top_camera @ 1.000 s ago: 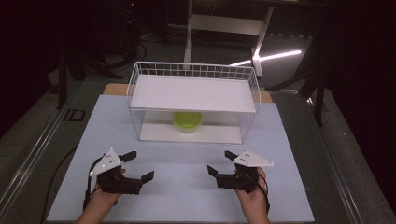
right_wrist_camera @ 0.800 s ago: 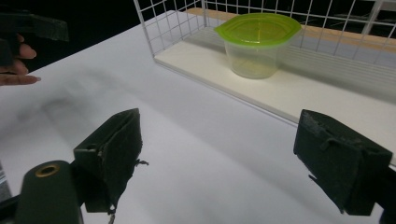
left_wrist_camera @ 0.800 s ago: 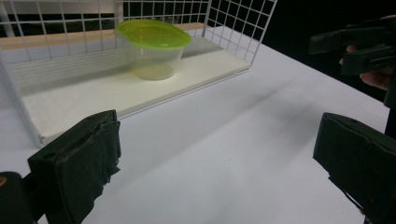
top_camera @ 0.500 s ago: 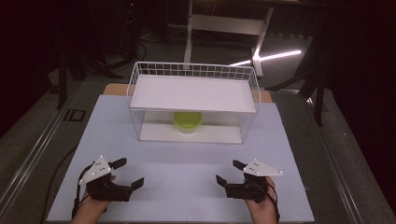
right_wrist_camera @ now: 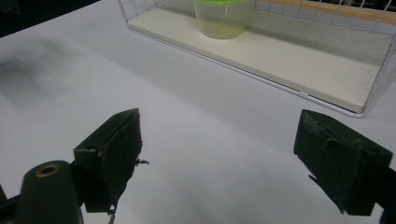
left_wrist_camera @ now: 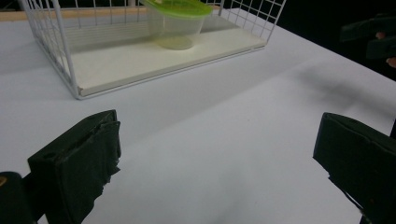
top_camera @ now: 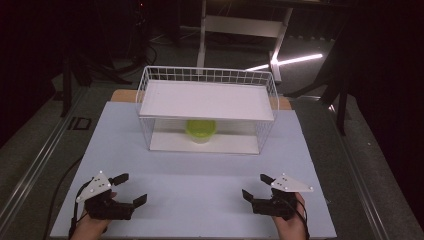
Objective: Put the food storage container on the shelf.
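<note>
A white wire rack (top_camera: 207, 75) with a flat white shelf stands at the back middle of the table. Under the shelf, on the rack's base board (right_wrist_camera: 299, 60), sits a clear tub with a green lid (top_camera: 201, 130) (left_wrist_camera: 177, 23) (right_wrist_camera: 223, 18). My left gripper (top_camera: 131, 188) (left_wrist_camera: 219, 154) is held low near the front left edge, open, with nothing between its jaws. Near the front right edge my right gripper (top_camera: 255, 186) (right_wrist_camera: 224, 154) is also open and holds nothing. Both point toward the rack, well short of it.
A pale sheet (top_camera: 200, 170) covers the table, bare between the grippers and the rack. The right gripper's tips (left_wrist_camera: 373, 35) show at the top right of the left gripper view. Dark floor and stands surround the table.
Both grippers have drawn back from mid-table toward the front edge and slightly farther apart. Both jaws stayed open. The rack and tub have not moved.
</note>
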Demonstrator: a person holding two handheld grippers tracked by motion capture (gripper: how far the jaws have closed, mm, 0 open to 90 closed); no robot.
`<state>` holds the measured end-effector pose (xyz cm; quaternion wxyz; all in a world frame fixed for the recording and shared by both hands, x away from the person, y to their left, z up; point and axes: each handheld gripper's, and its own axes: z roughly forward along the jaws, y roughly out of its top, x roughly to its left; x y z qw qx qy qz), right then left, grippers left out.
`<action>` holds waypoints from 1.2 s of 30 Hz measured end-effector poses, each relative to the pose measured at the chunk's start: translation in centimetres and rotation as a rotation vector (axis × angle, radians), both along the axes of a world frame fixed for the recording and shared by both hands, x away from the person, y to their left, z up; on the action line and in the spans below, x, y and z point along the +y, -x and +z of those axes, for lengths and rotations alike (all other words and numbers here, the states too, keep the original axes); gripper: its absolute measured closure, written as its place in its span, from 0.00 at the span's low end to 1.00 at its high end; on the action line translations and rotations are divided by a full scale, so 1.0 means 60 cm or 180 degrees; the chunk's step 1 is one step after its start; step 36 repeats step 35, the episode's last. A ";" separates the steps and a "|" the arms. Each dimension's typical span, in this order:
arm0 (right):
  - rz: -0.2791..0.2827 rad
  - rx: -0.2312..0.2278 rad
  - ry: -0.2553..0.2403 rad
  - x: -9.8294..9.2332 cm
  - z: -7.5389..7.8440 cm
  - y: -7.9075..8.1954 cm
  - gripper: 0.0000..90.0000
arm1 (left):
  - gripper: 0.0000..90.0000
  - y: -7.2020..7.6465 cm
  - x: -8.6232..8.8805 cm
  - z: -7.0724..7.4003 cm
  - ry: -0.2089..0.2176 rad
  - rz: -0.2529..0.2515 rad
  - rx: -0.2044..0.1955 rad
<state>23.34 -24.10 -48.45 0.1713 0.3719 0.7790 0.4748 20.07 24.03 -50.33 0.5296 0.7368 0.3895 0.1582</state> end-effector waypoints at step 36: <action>0.0133 0.0095 0.0079 -0.001 -0.030 -0.012 0.17 | 0.02 0.000 -0.007 -0.011 0.0011 -0.0009 -0.0090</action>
